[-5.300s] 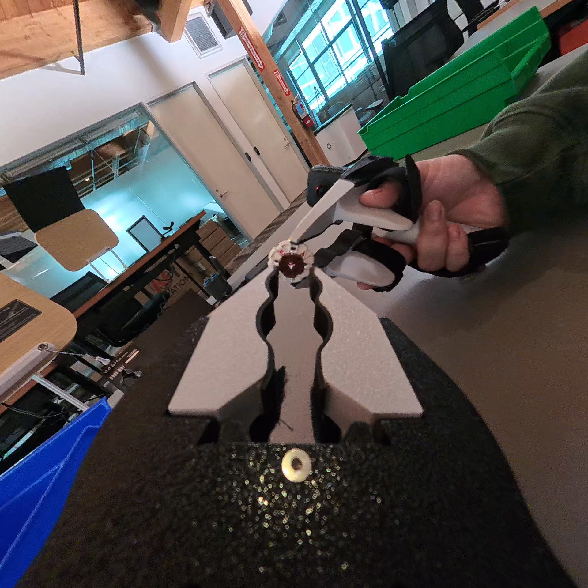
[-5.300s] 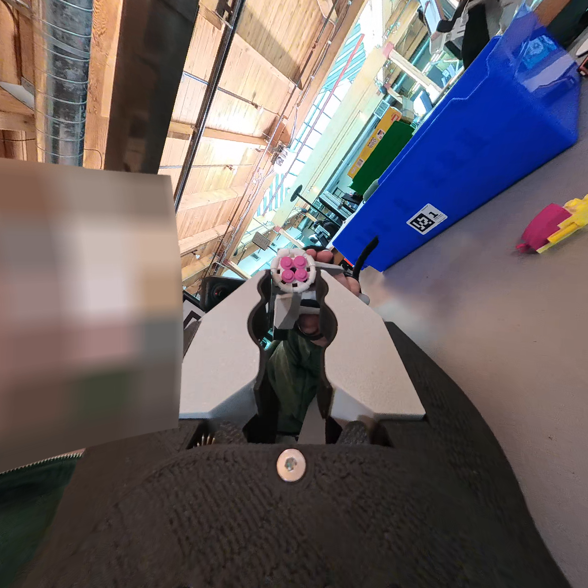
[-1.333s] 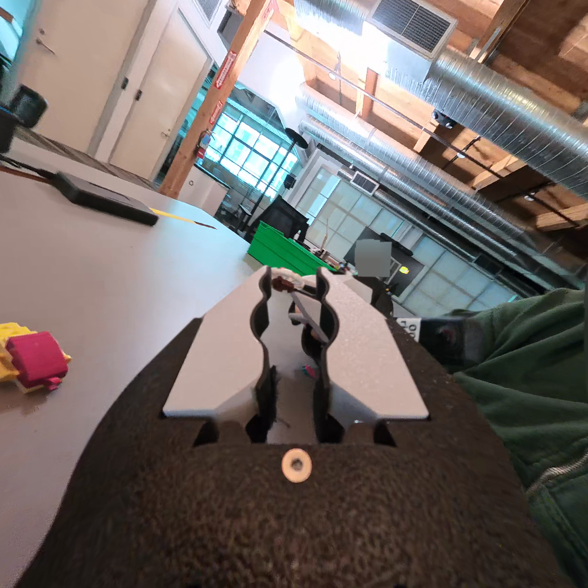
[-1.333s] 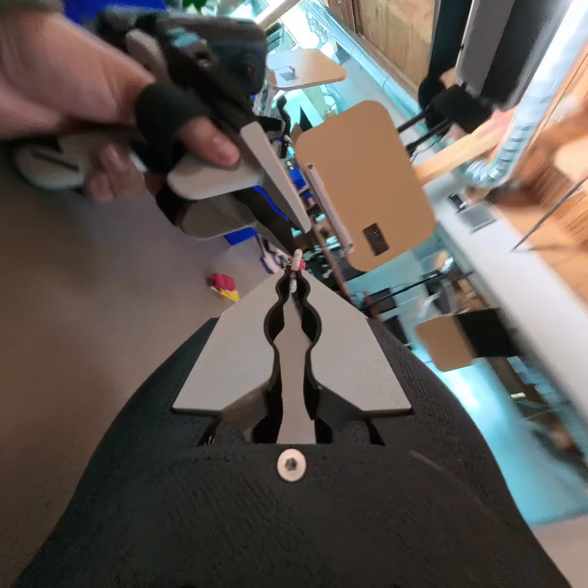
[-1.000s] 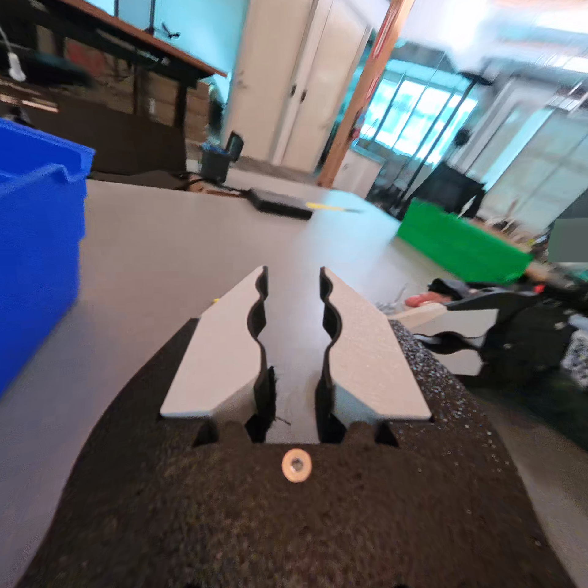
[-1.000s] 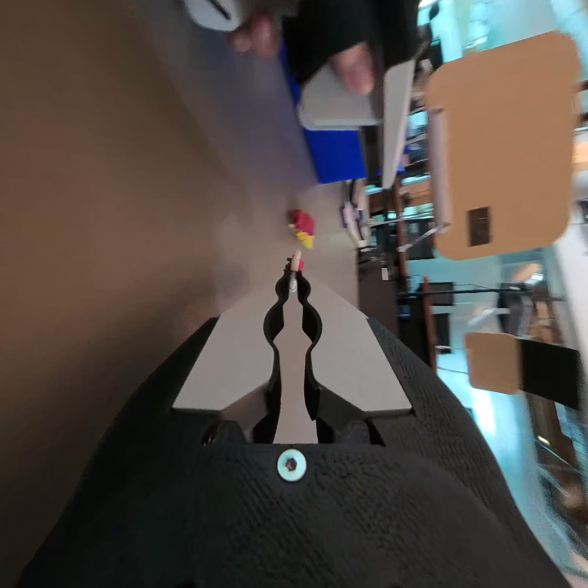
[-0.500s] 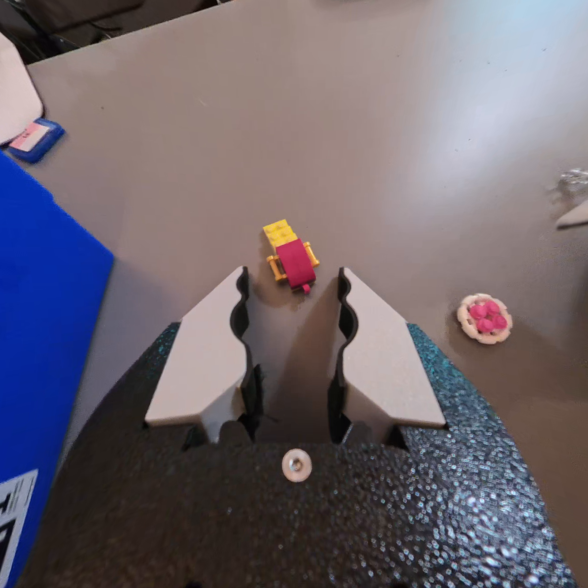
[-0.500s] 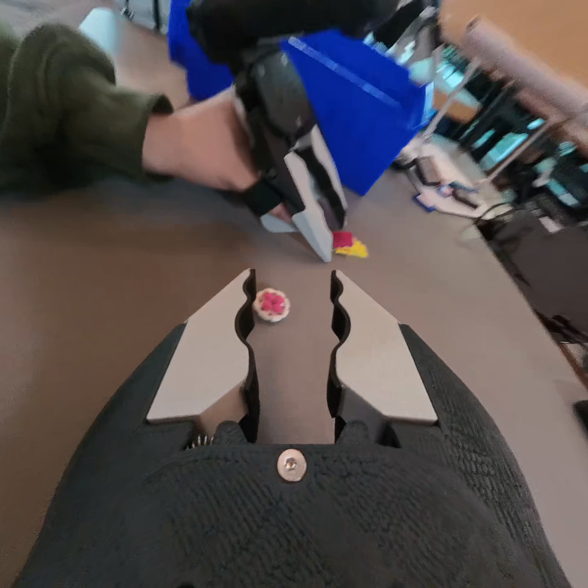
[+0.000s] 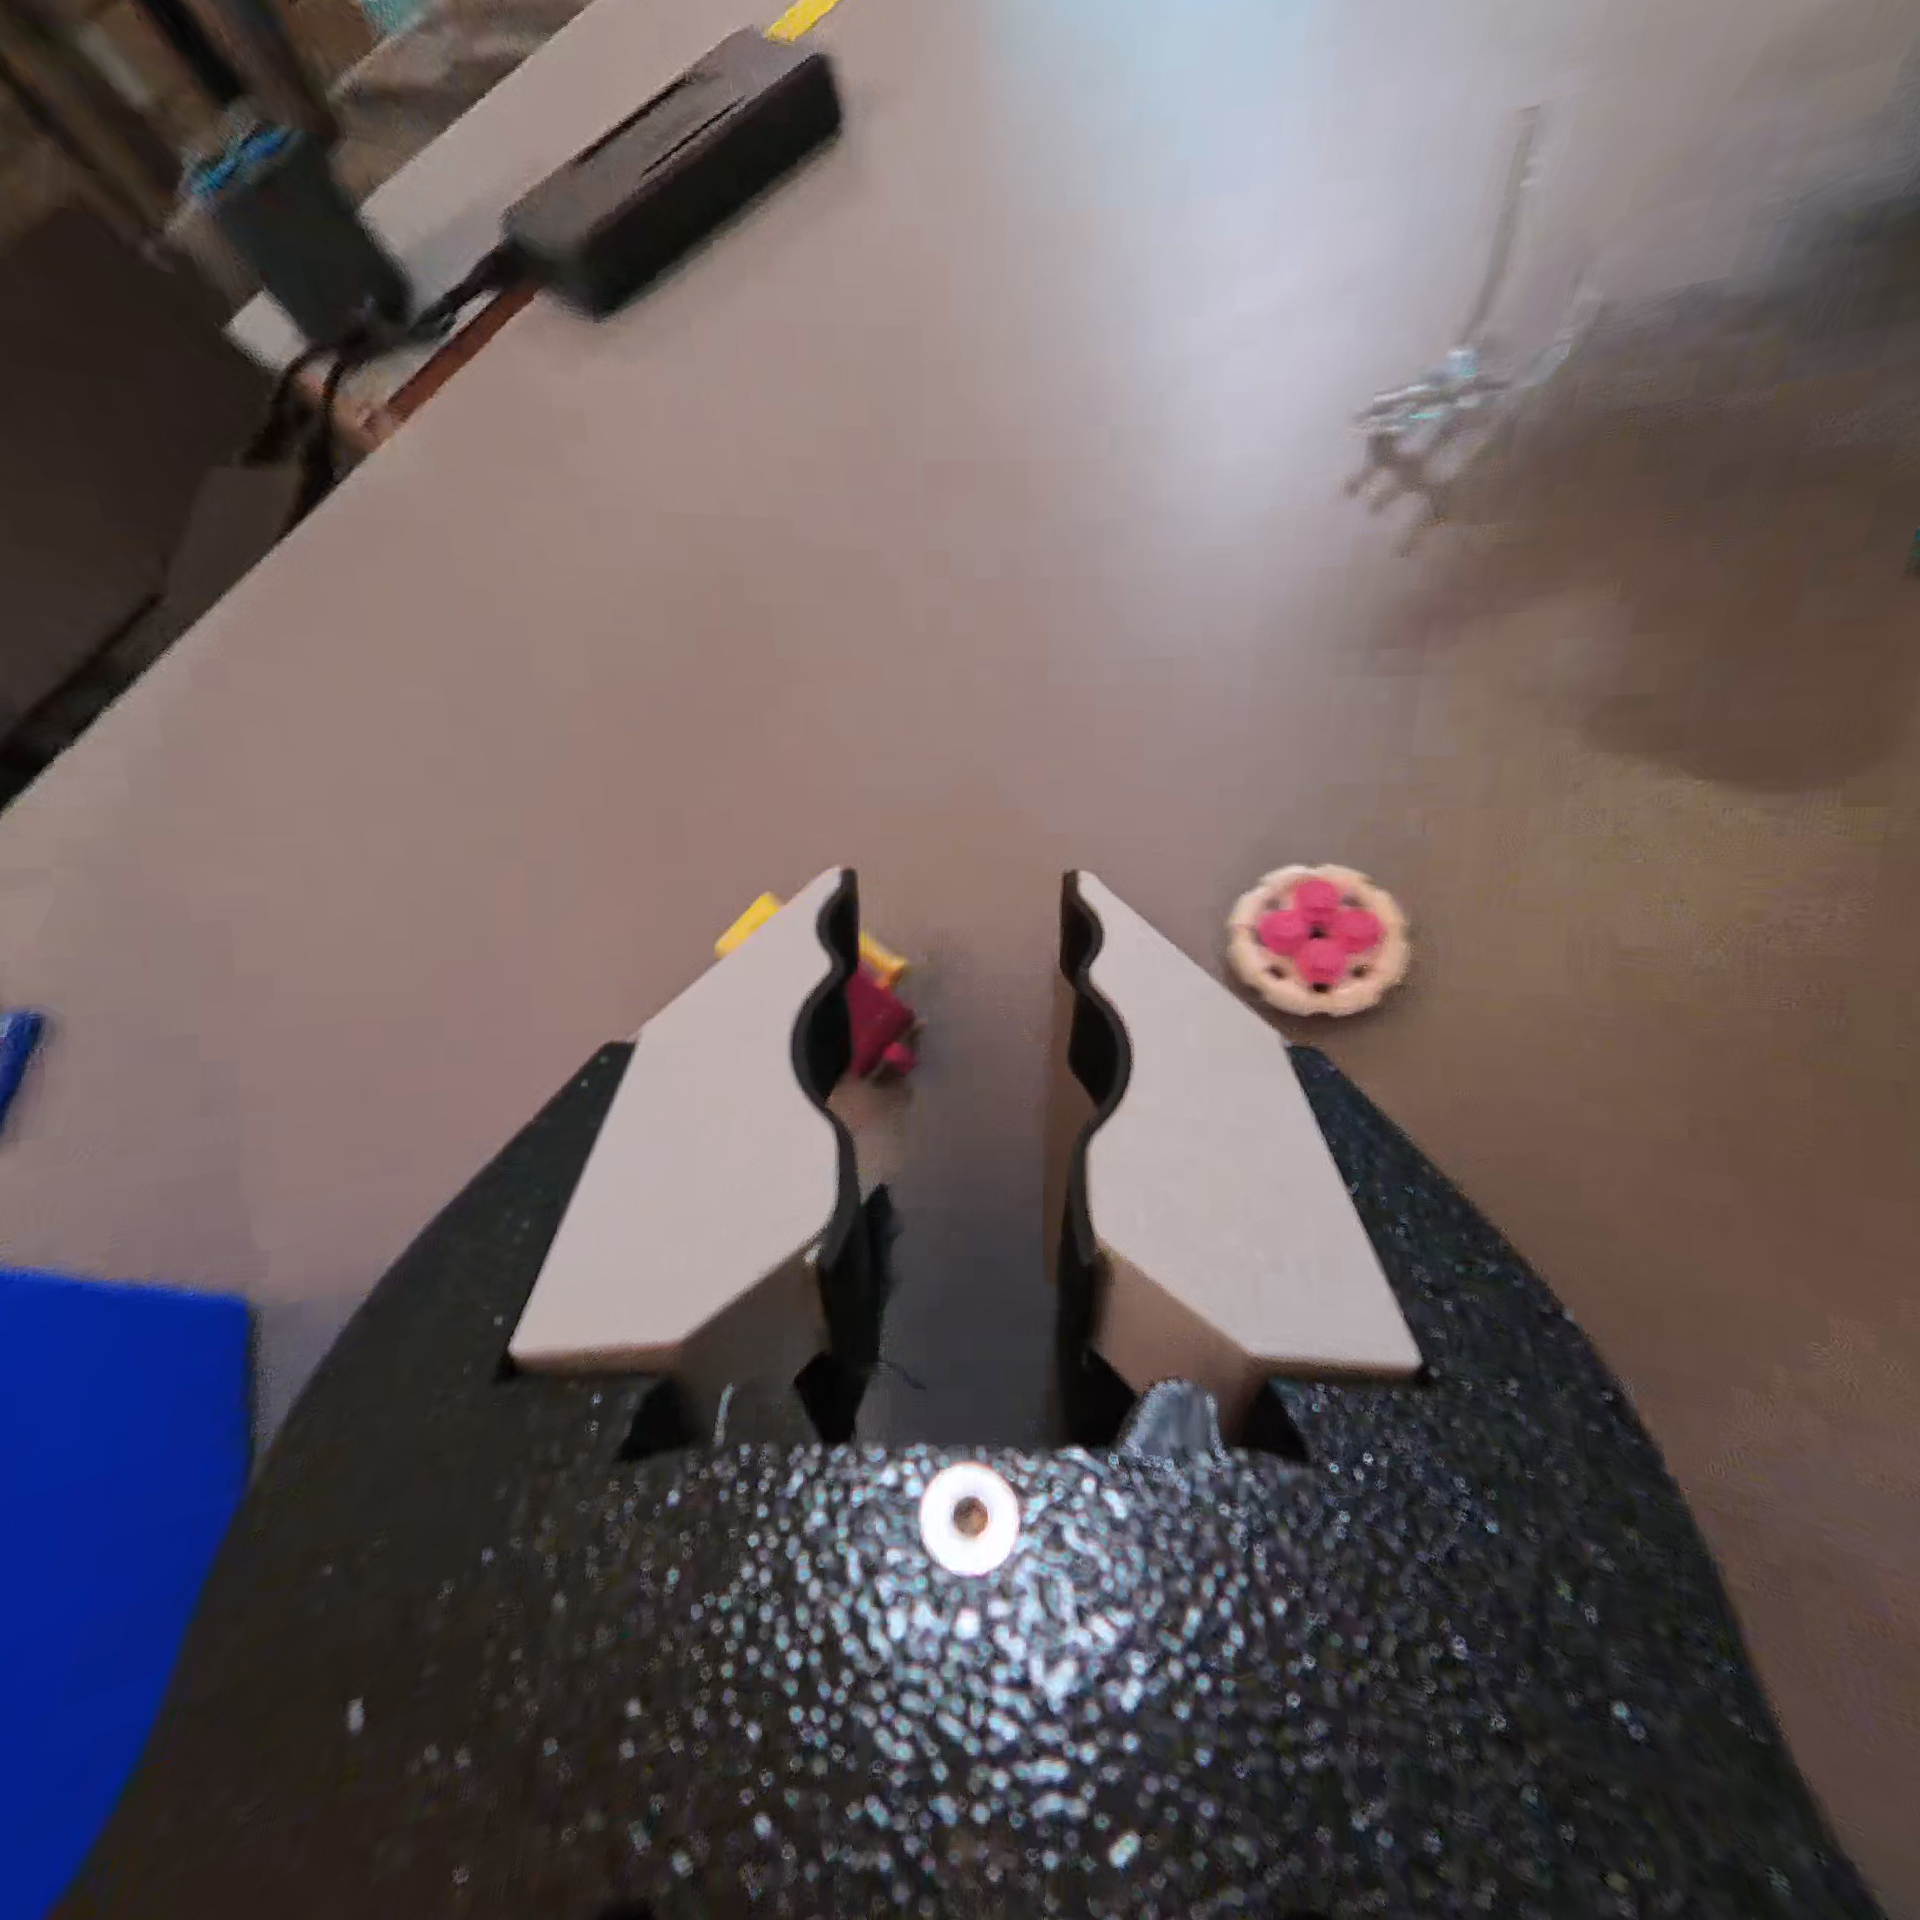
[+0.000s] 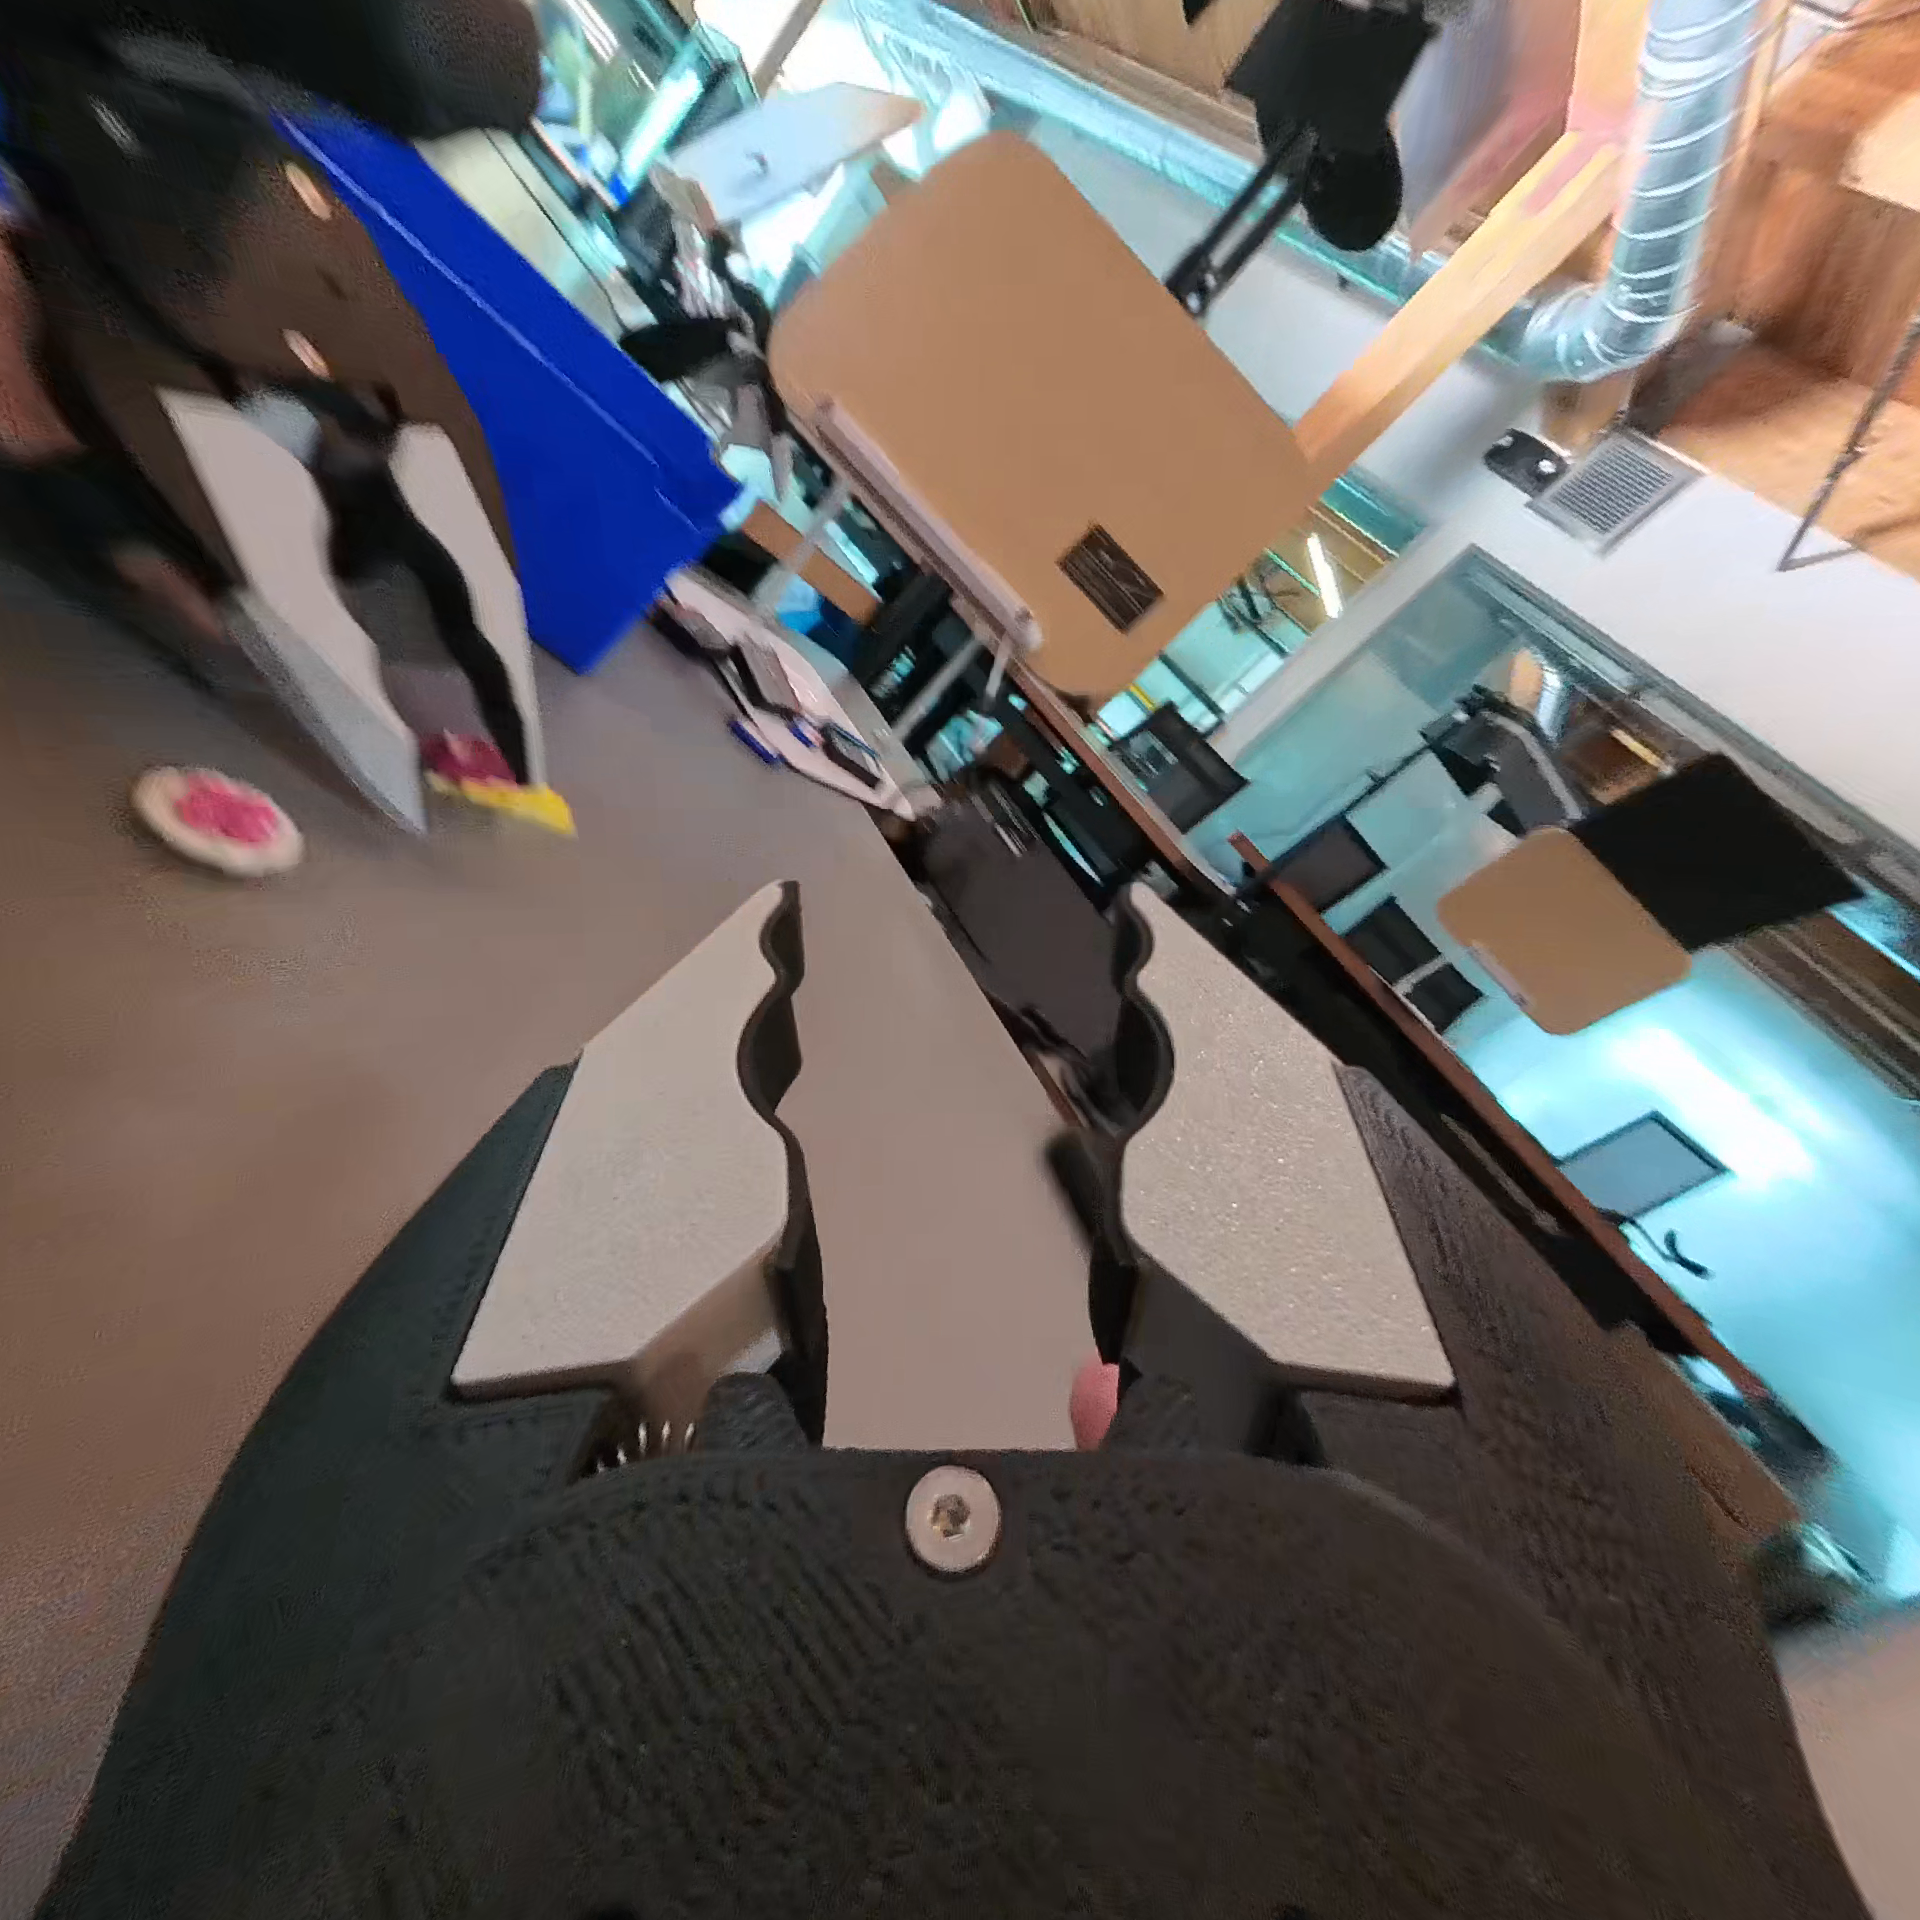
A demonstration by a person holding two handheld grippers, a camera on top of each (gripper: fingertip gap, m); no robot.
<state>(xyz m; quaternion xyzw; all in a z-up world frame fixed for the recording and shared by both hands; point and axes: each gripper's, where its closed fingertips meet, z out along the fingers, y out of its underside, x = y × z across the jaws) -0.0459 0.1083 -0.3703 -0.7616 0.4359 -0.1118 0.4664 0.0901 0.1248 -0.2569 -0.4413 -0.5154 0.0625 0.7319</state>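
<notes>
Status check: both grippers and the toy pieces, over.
Left gripper open, astride red-and-yellow brick piece. Right gripper open, empty, off to the side. Pie piece beside, untouched.

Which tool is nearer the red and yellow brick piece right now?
Left. The left tool stands open right over the red and yellow brick piece, one finger partly covering it. The right tool, also open, is well away from it near the table edge.

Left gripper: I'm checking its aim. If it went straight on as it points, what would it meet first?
Probably the grey table. The open left gripper points down at bare surface; the small red-and-yellow brick toy sits by its left finger, off the centre line.
</notes>
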